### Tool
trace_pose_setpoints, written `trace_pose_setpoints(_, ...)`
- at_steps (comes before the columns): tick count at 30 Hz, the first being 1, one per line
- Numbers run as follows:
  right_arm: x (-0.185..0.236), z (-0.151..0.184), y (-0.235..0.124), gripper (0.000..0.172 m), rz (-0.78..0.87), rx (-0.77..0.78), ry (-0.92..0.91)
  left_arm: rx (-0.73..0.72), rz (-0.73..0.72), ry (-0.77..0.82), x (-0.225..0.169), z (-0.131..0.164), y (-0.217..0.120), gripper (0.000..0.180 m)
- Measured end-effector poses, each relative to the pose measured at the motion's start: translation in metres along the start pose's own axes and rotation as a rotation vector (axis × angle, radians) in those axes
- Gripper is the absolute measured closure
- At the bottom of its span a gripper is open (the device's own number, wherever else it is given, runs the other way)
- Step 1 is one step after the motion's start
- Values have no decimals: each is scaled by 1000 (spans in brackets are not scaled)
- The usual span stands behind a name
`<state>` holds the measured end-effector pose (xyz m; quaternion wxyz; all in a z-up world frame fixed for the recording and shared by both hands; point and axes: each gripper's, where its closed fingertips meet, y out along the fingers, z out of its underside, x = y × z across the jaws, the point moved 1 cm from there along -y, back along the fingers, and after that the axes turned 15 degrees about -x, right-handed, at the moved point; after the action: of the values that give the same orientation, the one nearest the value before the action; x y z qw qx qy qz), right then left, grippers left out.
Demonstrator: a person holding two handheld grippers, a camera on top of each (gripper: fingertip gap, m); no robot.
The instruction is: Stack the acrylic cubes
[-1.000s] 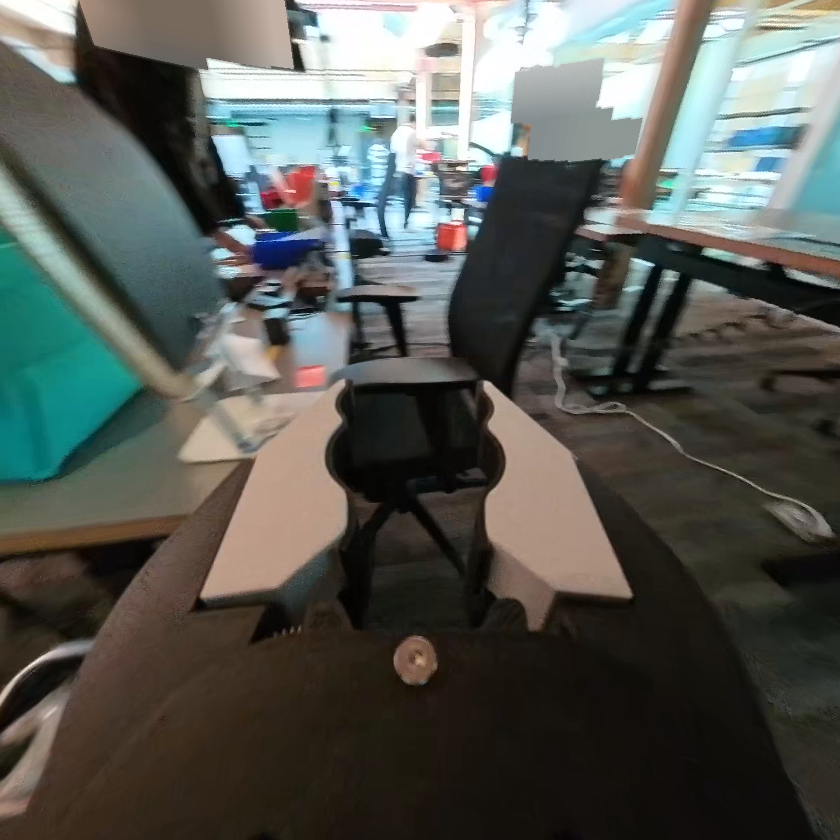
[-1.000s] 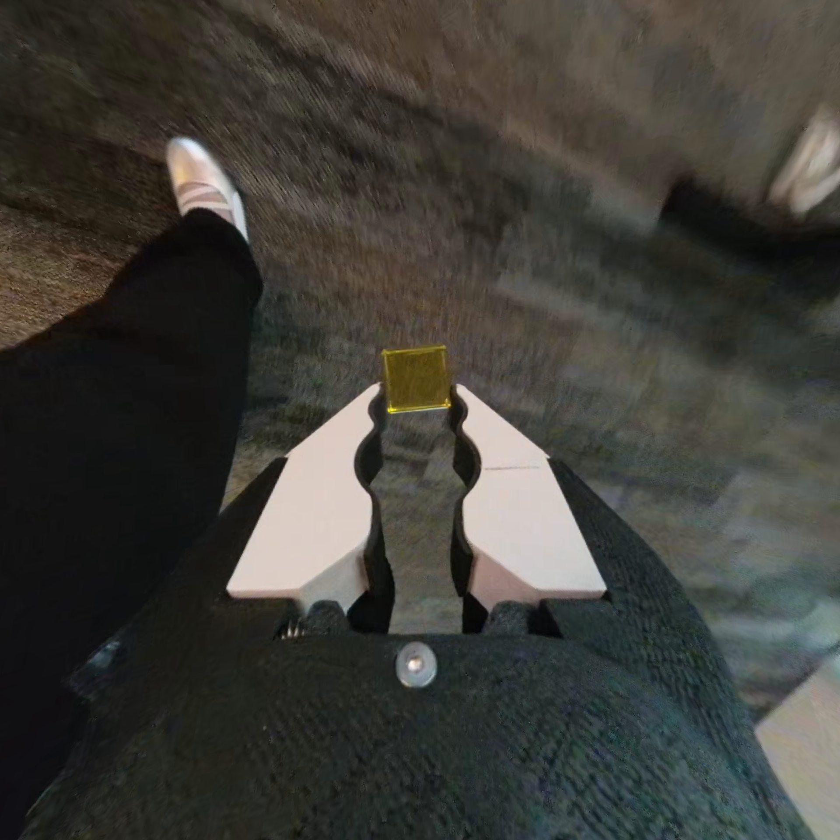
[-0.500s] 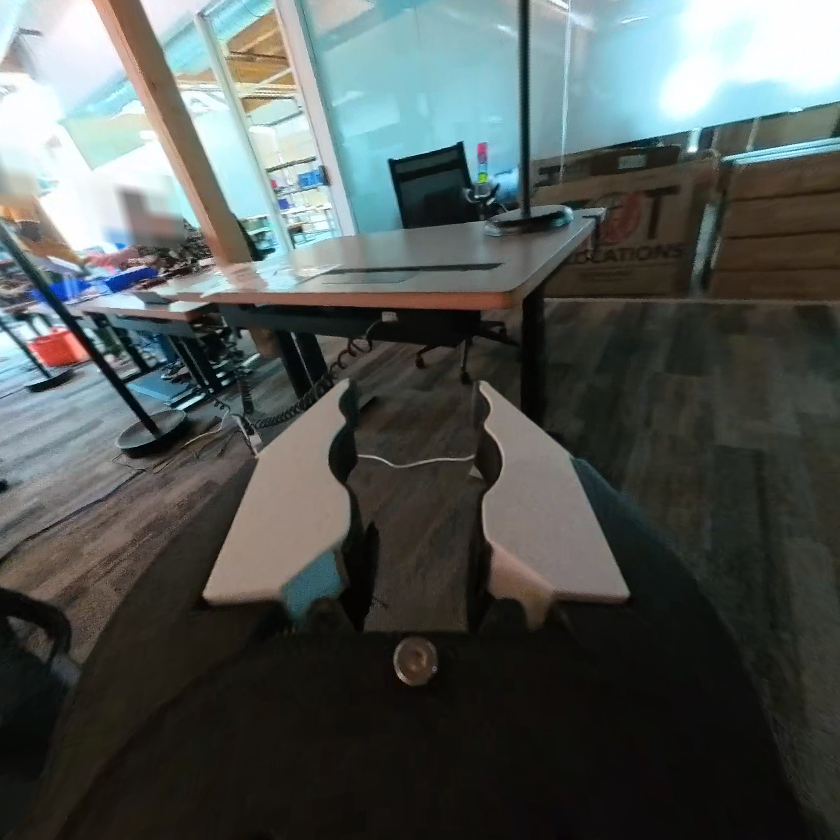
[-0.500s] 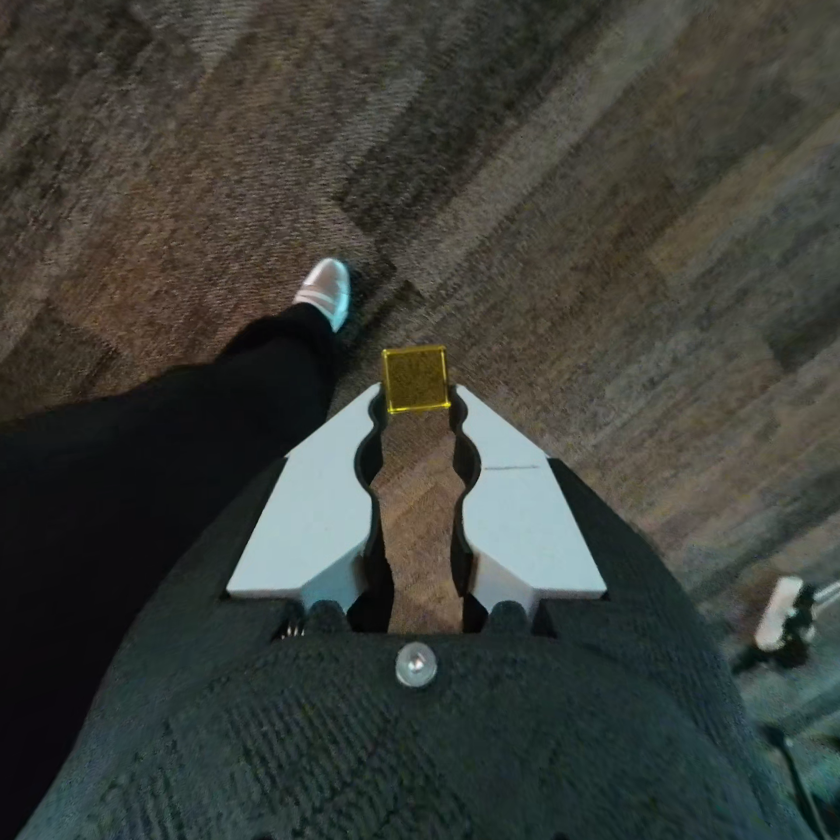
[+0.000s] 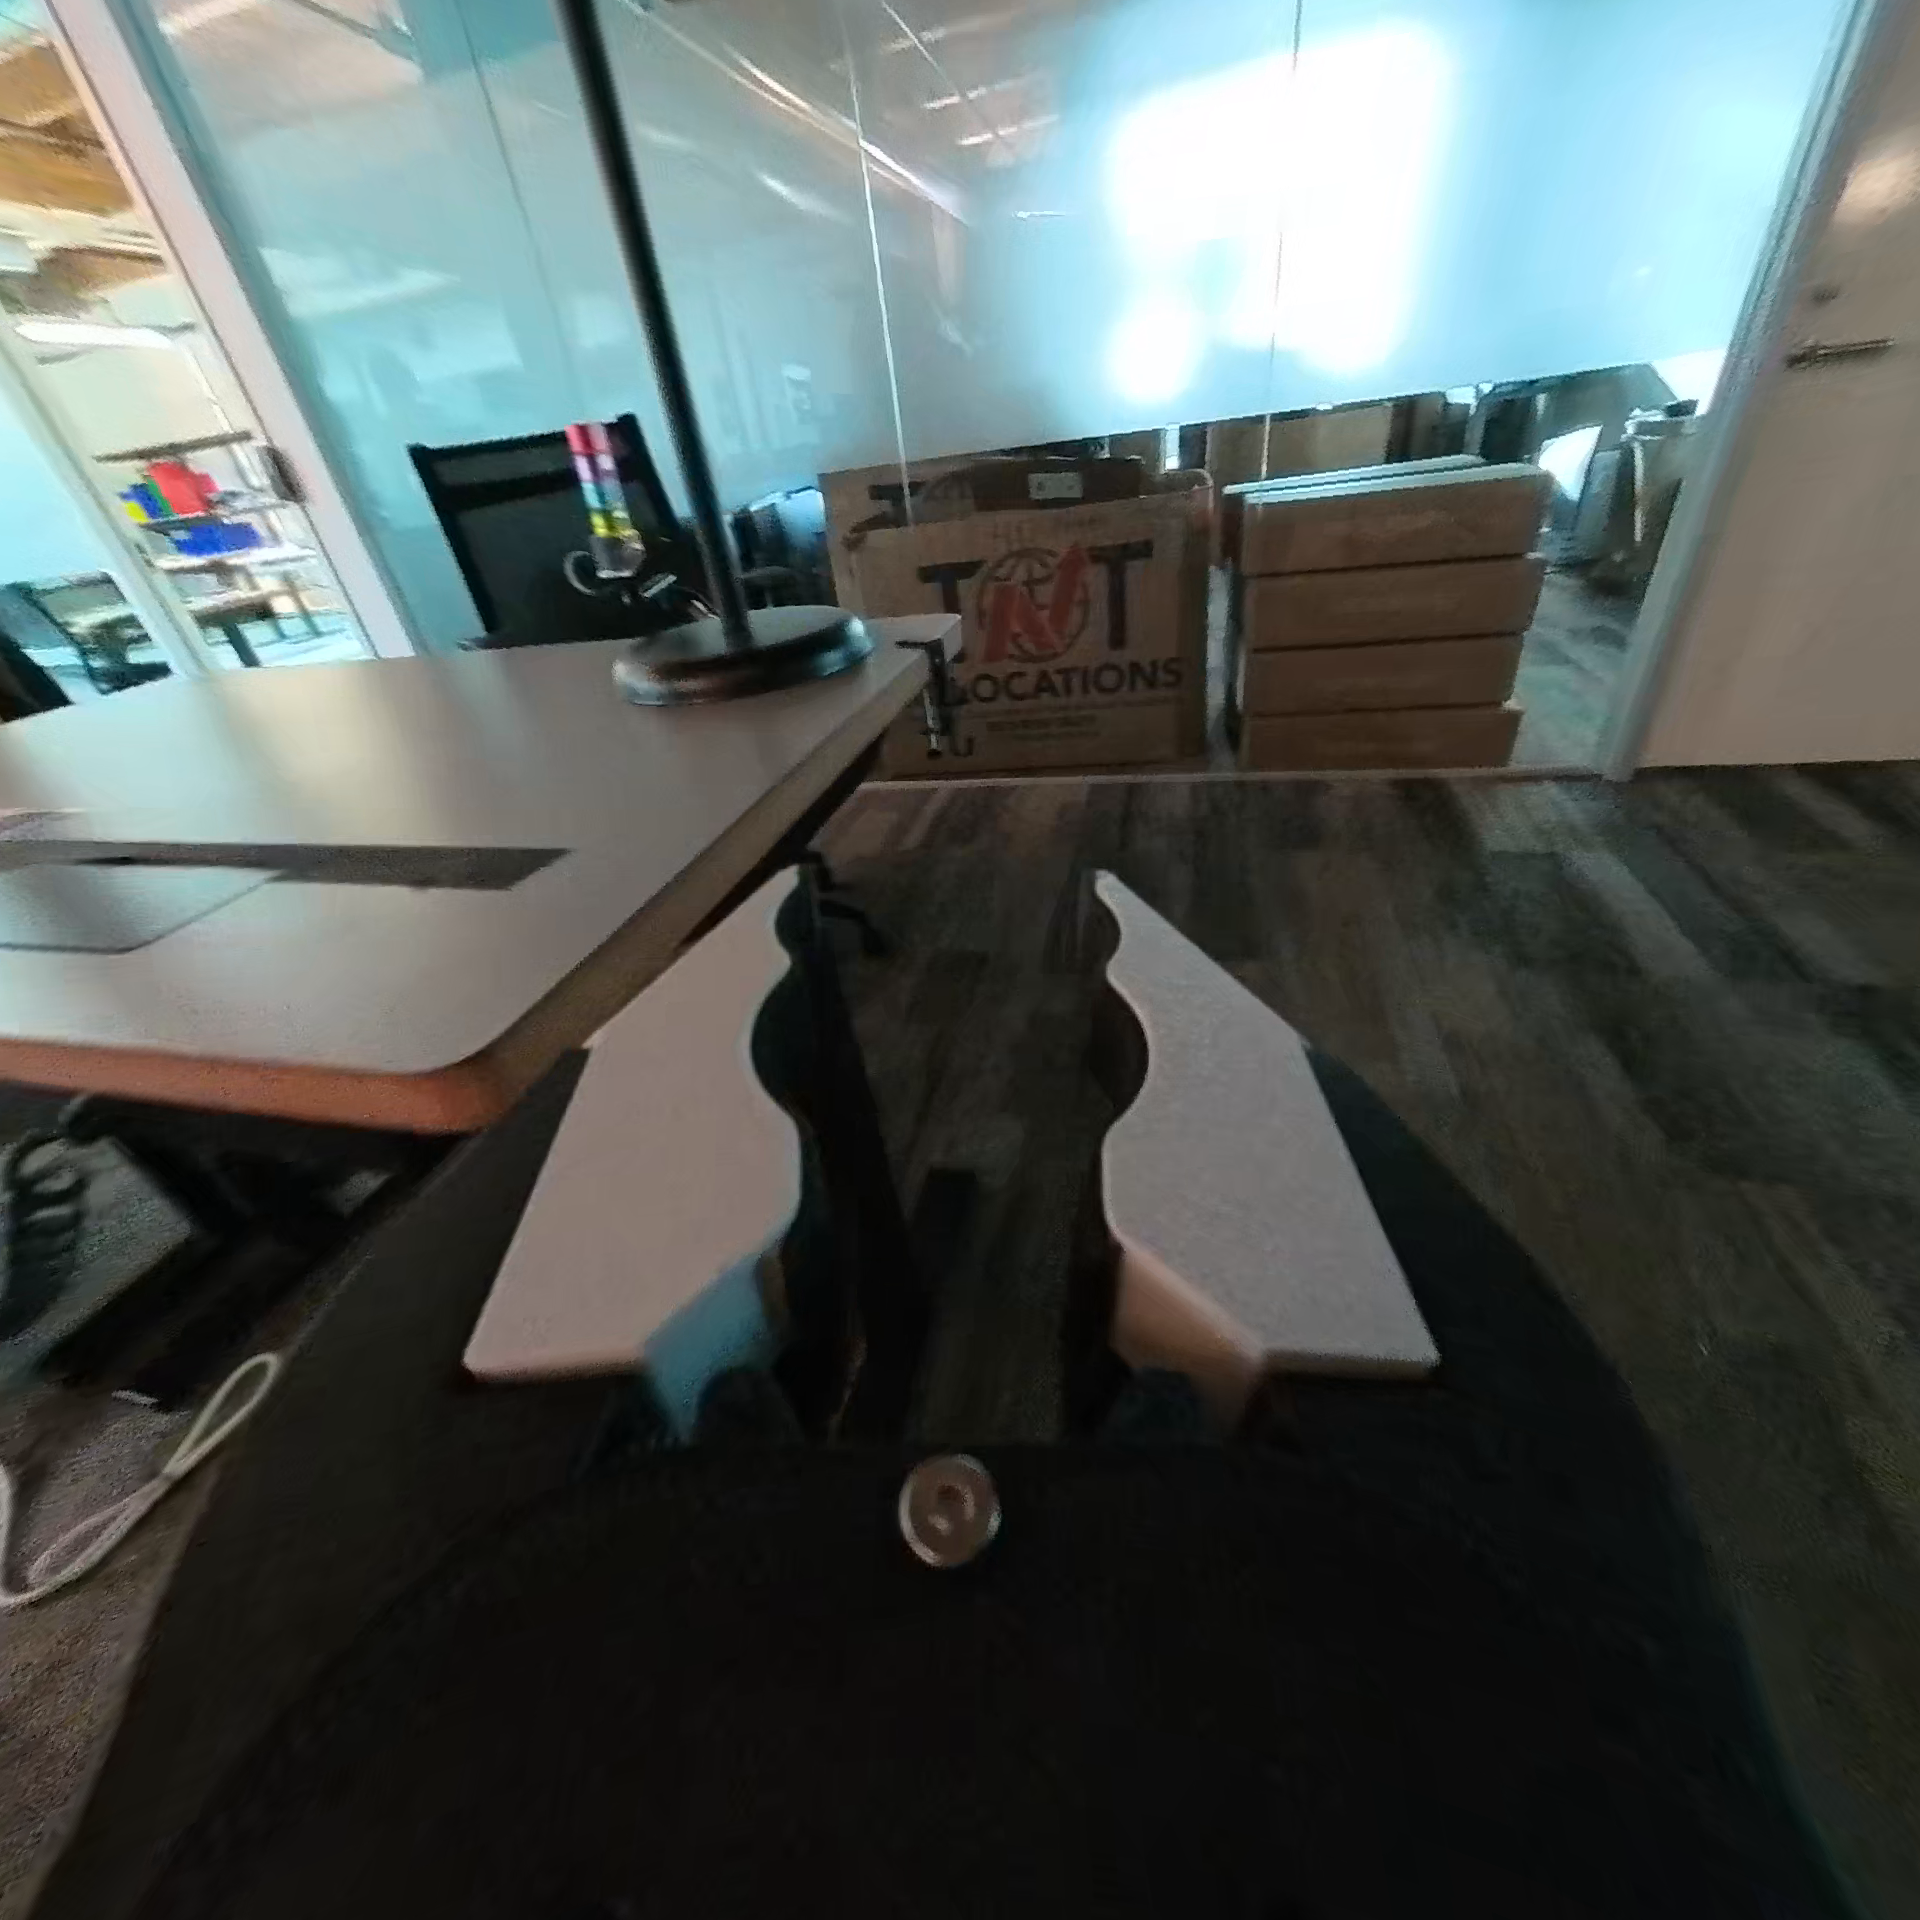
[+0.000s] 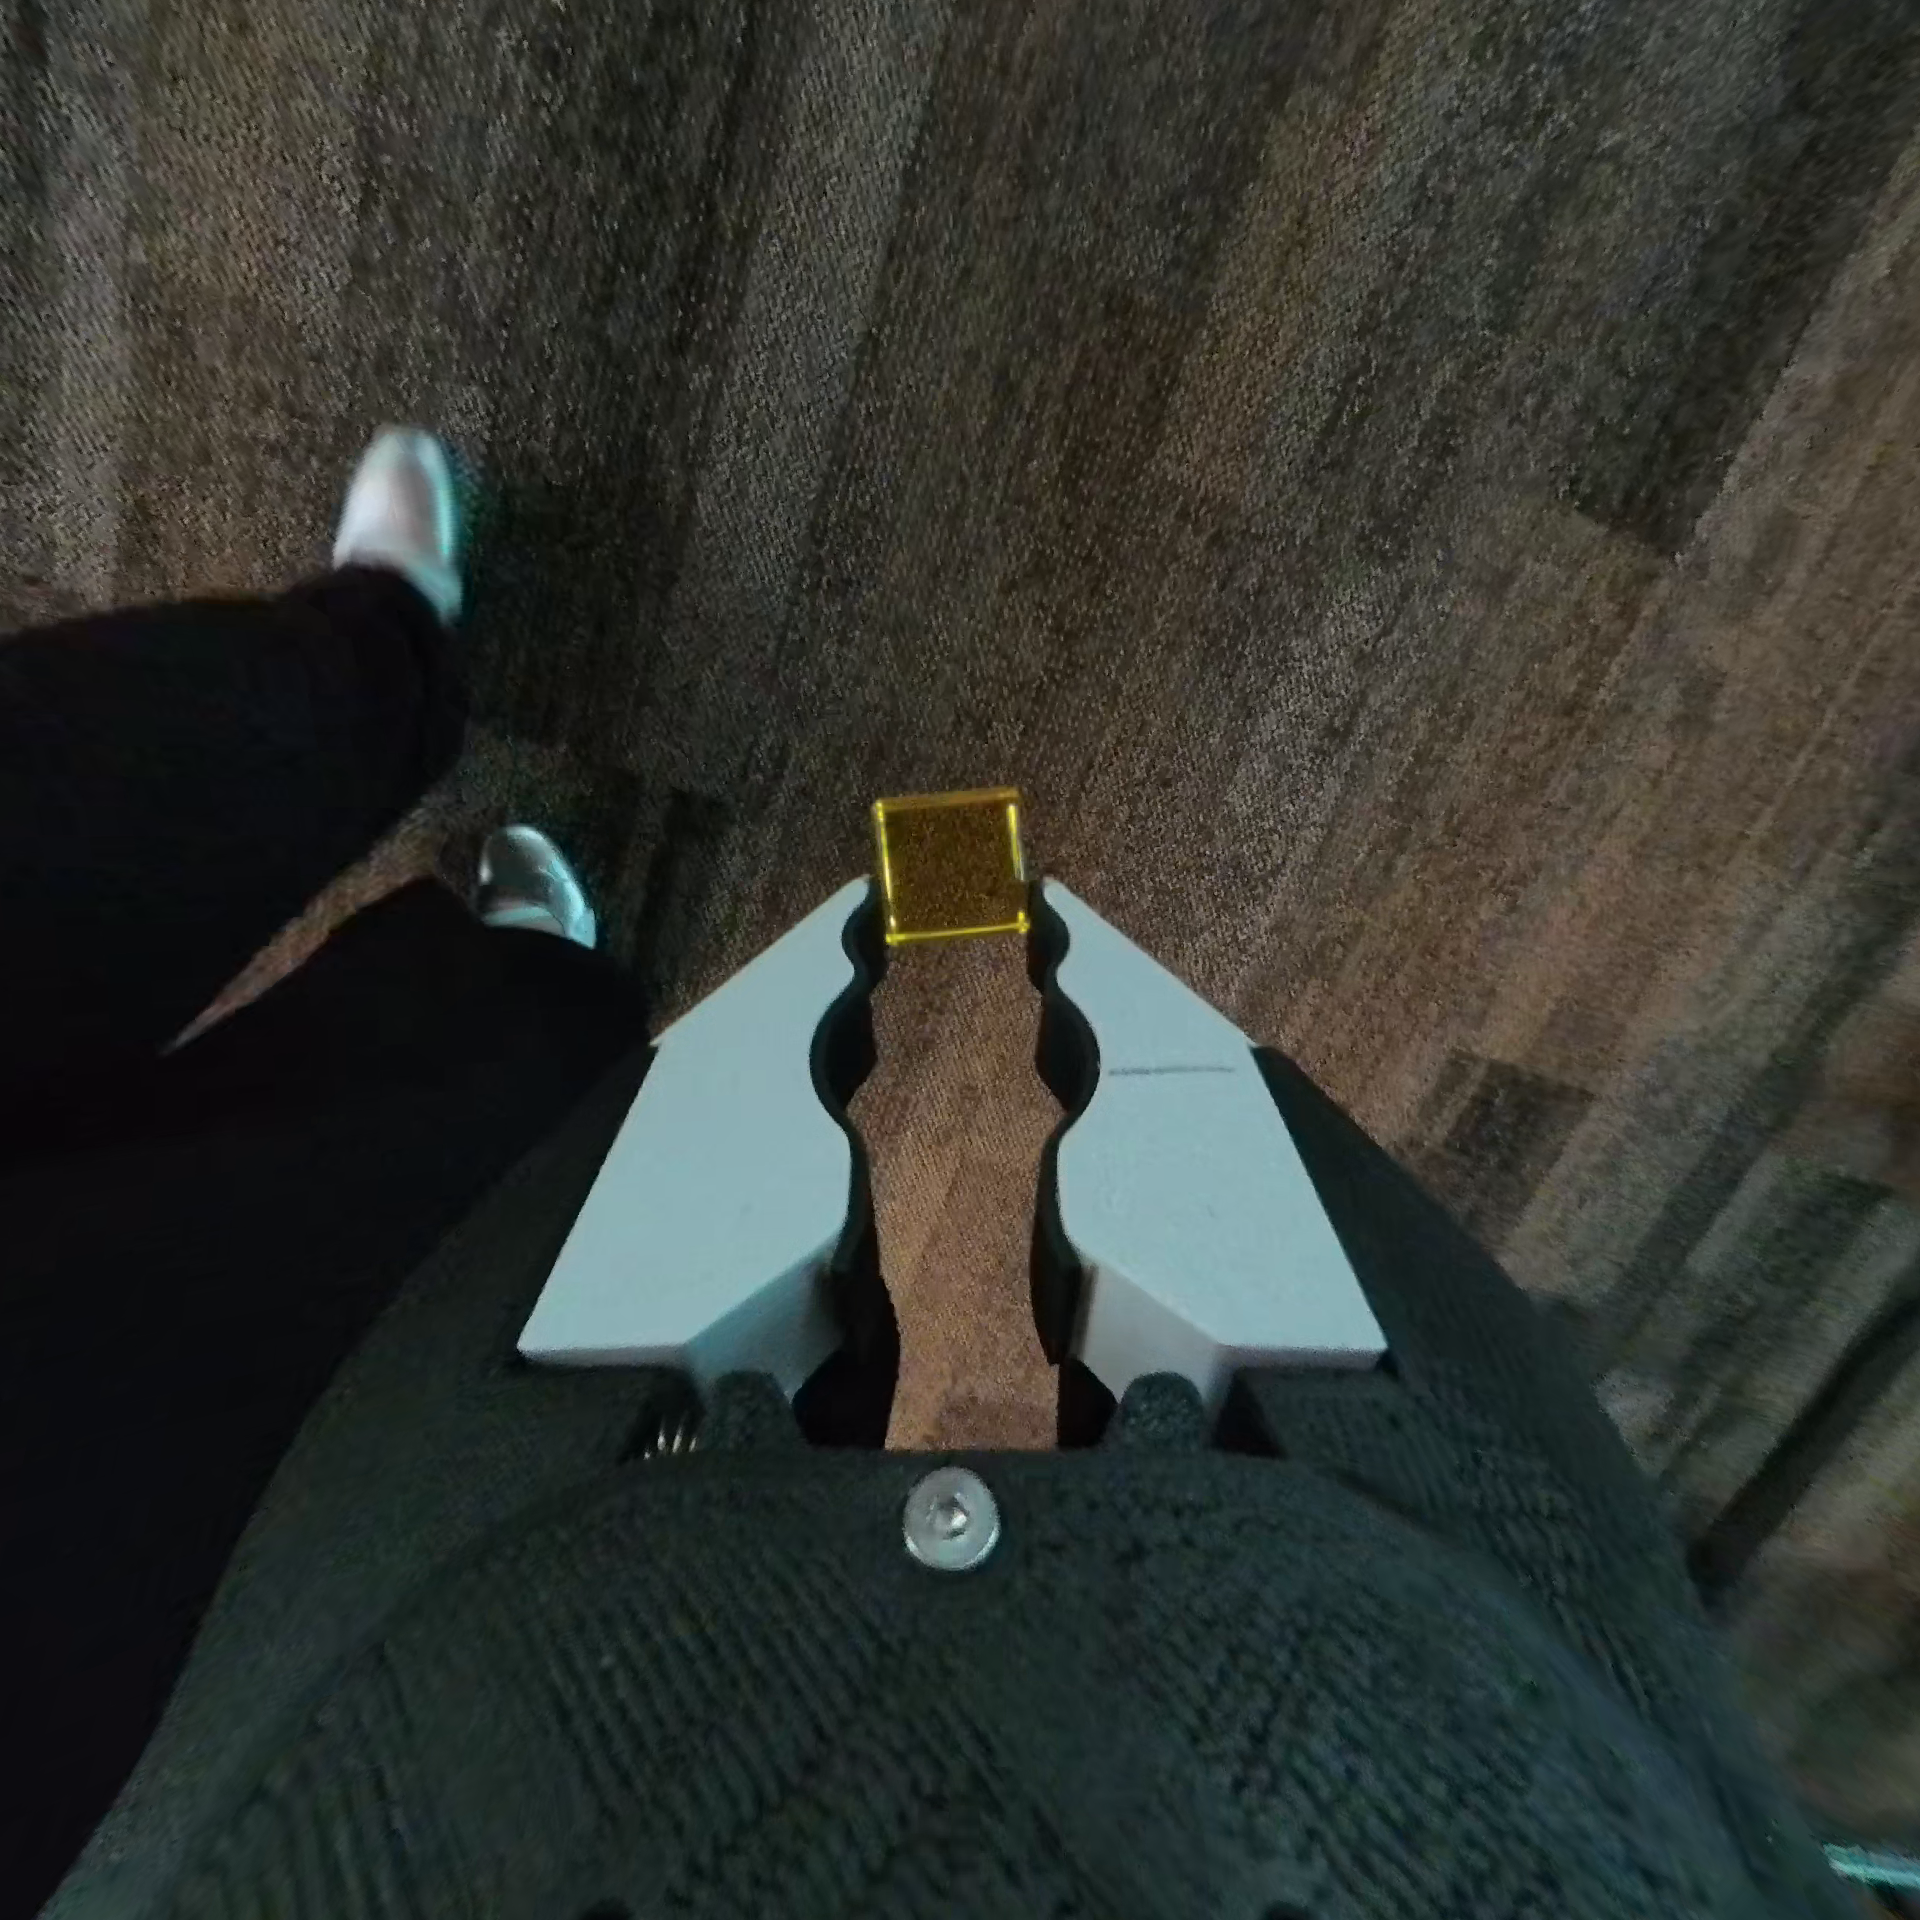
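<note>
Left fingers [image 5: 1117, 940] apart, right fingers [image 6: 1060, 925] clamped

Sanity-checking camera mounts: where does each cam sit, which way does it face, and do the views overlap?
Left wrist view: on the left hand-held gripper, facing level across the room at a desk, lamp base and cardboard boxes; its open, empty fingers show.
Right wrist view: on the right hand-held gripper, facing down at carpet; fingers clamp a yellow transparent cube; the person's legs and shoes show.
Shared: only the carpet floor.

Left wrist view swung from office chair to table [image 5: 436, 831] corner; second shoe [image 6: 535, 883] entered right wrist view.
</note>
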<state>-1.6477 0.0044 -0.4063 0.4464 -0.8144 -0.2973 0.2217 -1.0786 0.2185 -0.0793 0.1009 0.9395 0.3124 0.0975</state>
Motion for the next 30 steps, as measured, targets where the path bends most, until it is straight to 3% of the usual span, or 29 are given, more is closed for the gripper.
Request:
trace_pose_setpoints(4,1,-23,36,147,19,45,-6,15,-39,134,11,37,89,128)
trace_pose_setpoints(9,-26,-83,81,147,39,121,16,20,-110,134,36,70,214,123)
trace_pose_setpoints(13,-65,-183,111,147,85,69,109,44,-115,77,32,83,291,120)
trace_pose_setpoints(18,-88,-317,173,147,108,-91,251,52,2,50,-10,102,389,119)
trace_pose_setpoints(23,-96,-398,245,147,94,-93,328,-14,73,18,-65,115,506,118)
trace_pose_setpoints(27,-130,-449,307,147,73,-21,230,-72,50,-15,-95,126,599,118)
trace_pose_setpoints(30,-180,-530,349,147,90,-84,176,-105,-40,-22,-101,134,656,125)
